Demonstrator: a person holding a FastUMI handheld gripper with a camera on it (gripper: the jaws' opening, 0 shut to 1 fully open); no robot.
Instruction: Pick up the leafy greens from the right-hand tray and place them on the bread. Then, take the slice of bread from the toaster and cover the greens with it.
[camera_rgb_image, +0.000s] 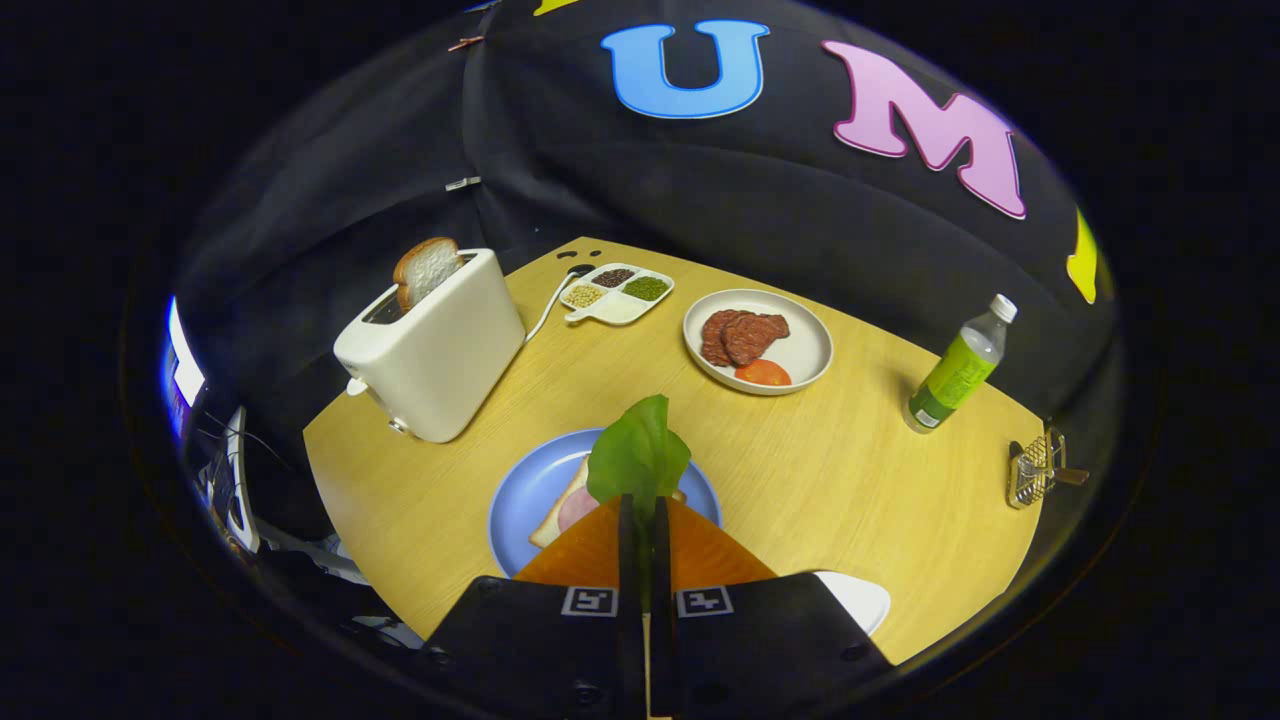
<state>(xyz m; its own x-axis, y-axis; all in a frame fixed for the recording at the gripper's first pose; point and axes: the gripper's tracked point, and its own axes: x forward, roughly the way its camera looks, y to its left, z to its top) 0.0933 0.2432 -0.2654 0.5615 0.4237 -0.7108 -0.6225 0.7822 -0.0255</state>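
Note:
My gripper (643, 505) is shut on a green leaf (638, 455), which sticks up from between the orange fingers (590, 550). Just below the leaf lies a blue plate (520, 500) holding a slice of bread (557, 512) with a pink slice on it, partly hidden by my fingers. To the left stands a white toaster (435, 345) with a slice of bread (425, 270) poking out of its slot. Beyond my fingers, a white plate (805, 350) holds brown meat slices and a tomato slice.
A white divided dish (617, 292) with seeds and grains sits at the far edge of the round wooden table (850, 470). A bottle with a green label (958, 372) stands at the right, a small wire rack (1035, 468) nearer the edge. A white plate rim (858, 597) shows beside my right finger.

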